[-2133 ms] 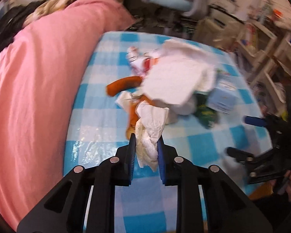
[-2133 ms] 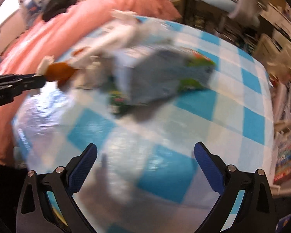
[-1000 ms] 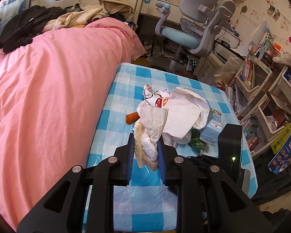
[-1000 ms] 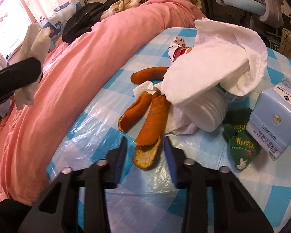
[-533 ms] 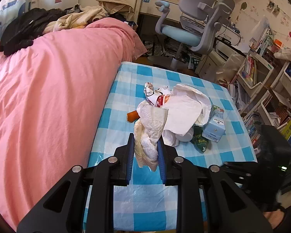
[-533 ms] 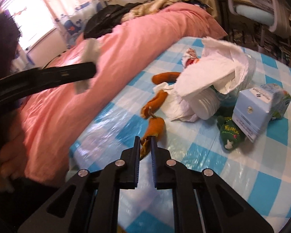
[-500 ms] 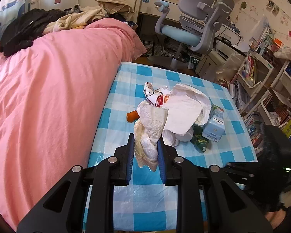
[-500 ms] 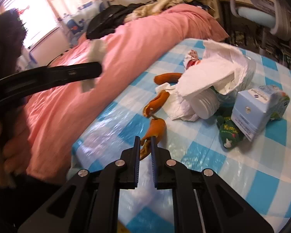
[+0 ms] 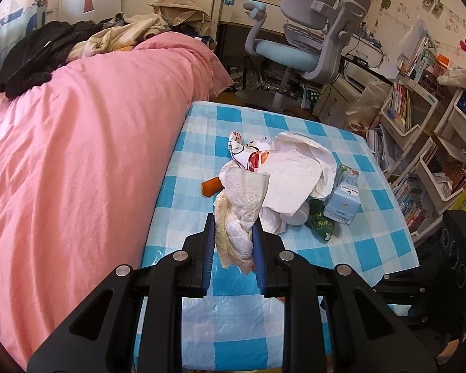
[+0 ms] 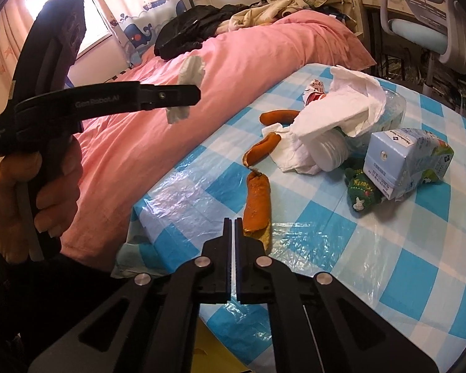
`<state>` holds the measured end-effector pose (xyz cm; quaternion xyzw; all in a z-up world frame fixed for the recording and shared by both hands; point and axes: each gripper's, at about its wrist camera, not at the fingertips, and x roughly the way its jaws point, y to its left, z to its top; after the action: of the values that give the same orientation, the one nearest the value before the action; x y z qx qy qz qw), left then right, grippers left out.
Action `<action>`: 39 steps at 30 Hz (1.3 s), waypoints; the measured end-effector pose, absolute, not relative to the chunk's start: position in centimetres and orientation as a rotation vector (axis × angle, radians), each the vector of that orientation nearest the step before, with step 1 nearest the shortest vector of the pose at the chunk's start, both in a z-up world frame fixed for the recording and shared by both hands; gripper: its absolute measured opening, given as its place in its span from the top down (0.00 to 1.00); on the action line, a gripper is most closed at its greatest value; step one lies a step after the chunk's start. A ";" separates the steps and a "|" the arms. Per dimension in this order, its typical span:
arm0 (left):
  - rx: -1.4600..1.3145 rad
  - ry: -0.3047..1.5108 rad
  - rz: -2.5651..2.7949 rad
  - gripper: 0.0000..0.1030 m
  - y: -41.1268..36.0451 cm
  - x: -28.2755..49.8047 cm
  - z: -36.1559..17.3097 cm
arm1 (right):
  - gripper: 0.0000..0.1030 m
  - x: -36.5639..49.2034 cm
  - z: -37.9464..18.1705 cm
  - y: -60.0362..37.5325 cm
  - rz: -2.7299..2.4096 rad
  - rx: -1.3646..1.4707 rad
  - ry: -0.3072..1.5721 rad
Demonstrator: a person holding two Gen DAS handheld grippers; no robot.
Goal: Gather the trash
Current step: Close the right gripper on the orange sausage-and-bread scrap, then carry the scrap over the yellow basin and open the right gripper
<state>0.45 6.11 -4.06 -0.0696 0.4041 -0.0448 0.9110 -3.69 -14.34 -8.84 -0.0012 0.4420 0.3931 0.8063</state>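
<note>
Left wrist view: the left tool (image 9: 233, 242) is seen clamped on a crumpled tissue (image 9: 239, 214), which is held up off the checked surface (image 9: 372, 248) and hides part of the trash pile behind it. Beyond the tissue, only one end of an orange peel (image 9: 210, 186) is shown; the rest is covered. A white paper sheet (image 9: 292, 180) is draped over the pile near the middle of the surface, and what lies beneath it cannot be made out fully. A printed wrapper (image 9: 244, 152) is seen at the far side of the pile, a pale blue carton (image 9: 341, 202) toward the right edge, and a green wrapper (image 9: 320, 222) just beside the carton. The pink bed (image 9: 77, 155) is seen along the left edge of the surface.

Right wrist view: the right tool (image 10: 233, 233) is shown closed to a thin slit with nothing gripped between its fingers, above the near left corner of the surface. A long orange peel piece (image 10: 258, 205) lies just beyond and right of the fingertips; whether it is touched cannot be told. A second peel piece (image 10: 262, 149) and a third (image 10: 278, 116) lie farther in, partly tucked under white paper. The left tool is seen from the side over the bed, with the tissue only partly visible behind it. The lower edge of the surface is cut off by the tool body.
</note>
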 end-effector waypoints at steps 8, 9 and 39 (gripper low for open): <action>-0.166 0.822 -0.086 0.81 7.1 0.2 -3.7 | 0.98 -4.4 -8.3 -14.2 0.878 0.010 0.936; -0.168 0.822 -0.084 0.81 7.1 0.3 -3.7 | 0.98 -4.4 -8.2 -14.2 0.884 0.015 0.934; -0.142 0.837 -0.102 0.80 5.9 0.6 -4.4 | 0.78 -0.5 -13.8 -9.8 0.743 -0.105 1.002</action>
<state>0.59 5.86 -4.36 -0.0687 0.4057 -0.0494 0.9101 -0.53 -9.75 -13.77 -0.0493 0.4687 0.3478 0.8105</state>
